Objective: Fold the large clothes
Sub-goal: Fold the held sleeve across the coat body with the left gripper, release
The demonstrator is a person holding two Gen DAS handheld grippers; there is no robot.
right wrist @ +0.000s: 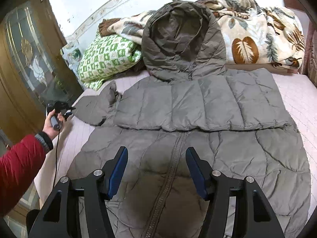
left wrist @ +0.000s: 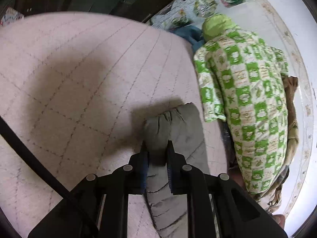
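Note:
A grey hooded puffer jacket (right wrist: 198, 158) lies zip side up on a pale pink quilted bed (right wrist: 297, 99). One sleeve (right wrist: 198, 103) is folded flat across its chest, and the hood (right wrist: 182, 39) rests against the bedding behind. The other sleeve (right wrist: 97, 107) sticks out to the left. My left gripper (left wrist: 157, 150) is shut on that sleeve's cuff (left wrist: 168, 123), with fabric bunched between the fingers. In the right wrist view the left gripper (right wrist: 63, 109) sits at the sleeve's end, held by a hand in a red sleeve. My right gripper (right wrist: 157, 149) hovers open over the zip, holding nothing.
A green-and-white checked quilt (left wrist: 247, 99) (right wrist: 107, 57) lies bunched by the wall. A leaf-patterned blanket (right wrist: 257, 35) is heaped behind the hood. A wooden door with a glass pane (right wrist: 23, 59) stands on the left. A black cable (left wrist: 35, 158) crosses the bed.

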